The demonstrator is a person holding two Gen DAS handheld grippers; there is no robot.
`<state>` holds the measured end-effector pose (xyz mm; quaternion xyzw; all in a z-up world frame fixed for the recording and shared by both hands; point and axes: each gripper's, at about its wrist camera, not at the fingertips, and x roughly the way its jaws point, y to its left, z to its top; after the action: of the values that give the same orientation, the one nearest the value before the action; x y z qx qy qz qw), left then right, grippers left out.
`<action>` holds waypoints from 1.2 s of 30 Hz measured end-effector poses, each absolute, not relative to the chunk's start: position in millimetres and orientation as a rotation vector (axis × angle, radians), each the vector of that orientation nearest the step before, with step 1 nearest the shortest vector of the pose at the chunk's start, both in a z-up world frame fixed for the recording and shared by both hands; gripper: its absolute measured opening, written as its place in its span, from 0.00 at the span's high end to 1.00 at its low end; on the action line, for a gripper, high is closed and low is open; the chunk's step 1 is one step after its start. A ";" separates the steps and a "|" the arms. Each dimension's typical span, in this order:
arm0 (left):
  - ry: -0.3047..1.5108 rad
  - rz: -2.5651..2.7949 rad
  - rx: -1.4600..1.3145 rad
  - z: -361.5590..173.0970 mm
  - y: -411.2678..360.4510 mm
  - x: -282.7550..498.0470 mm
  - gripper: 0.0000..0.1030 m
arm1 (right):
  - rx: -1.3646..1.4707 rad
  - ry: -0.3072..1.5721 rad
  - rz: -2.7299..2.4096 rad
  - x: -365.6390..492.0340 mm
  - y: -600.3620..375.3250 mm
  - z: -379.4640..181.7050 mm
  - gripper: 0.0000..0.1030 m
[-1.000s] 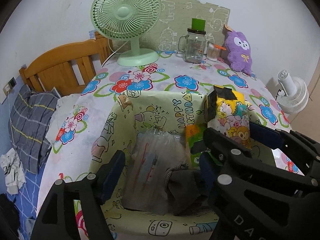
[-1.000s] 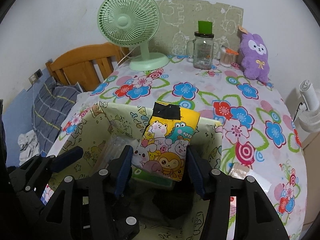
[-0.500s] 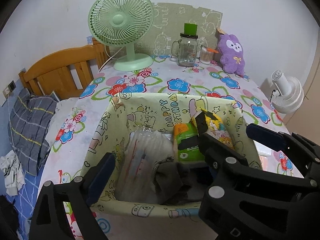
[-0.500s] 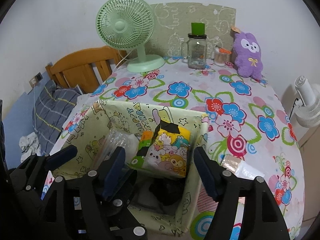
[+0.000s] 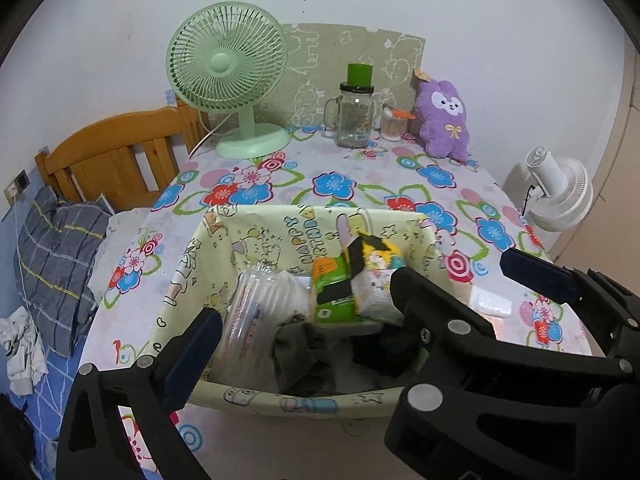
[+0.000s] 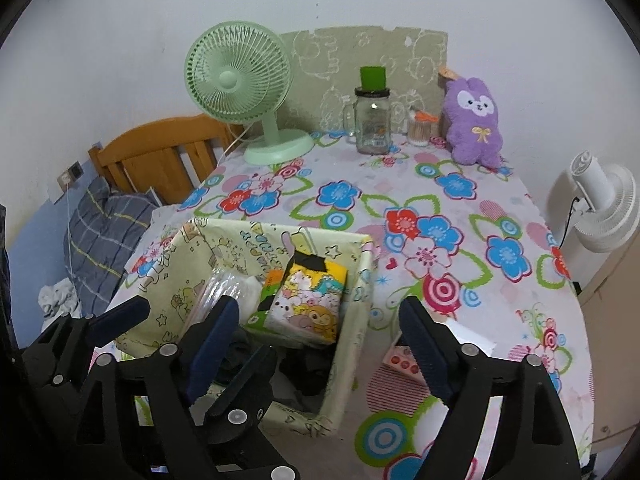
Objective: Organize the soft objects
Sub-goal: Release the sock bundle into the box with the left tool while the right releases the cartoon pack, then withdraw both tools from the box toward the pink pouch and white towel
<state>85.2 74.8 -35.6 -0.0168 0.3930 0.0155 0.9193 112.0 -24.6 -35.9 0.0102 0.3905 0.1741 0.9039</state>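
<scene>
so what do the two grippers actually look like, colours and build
Both match: the left gripper and right gripper are matte black angular plastic frames joined with round silver rivets. Each finger ends in a flat dark navy-blue pad. No cables, sleeves or hands show.

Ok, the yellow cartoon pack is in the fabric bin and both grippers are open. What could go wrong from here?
1. The yellow cartoon pack leans on the green pack rather than lying flat, so it may slide.
2. The right gripper has one finger over the fabric bin; pulling away could snag its soft wall.
3. The small packet beside the bin lies under that gripper's other finger.
</scene>
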 end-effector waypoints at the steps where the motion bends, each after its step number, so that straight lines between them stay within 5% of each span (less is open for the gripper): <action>1: 0.806 0.028 -0.035 -34.0 72.7 84.3 0.00 | 0.023 0.799 0.354 110.1 -27.5 -33.6 0.14; 36: 0.726 0.011 -0.042 -7.9 4.0 52.5 0.01 | -0.006 0.691 0.307 74.8 -103.8 -0.3 0.12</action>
<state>52.5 4.0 -7.9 -0.0206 0.3553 0.0053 0.9345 74.8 -103.8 -0.3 -0.0028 0.3374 0.1498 0.9294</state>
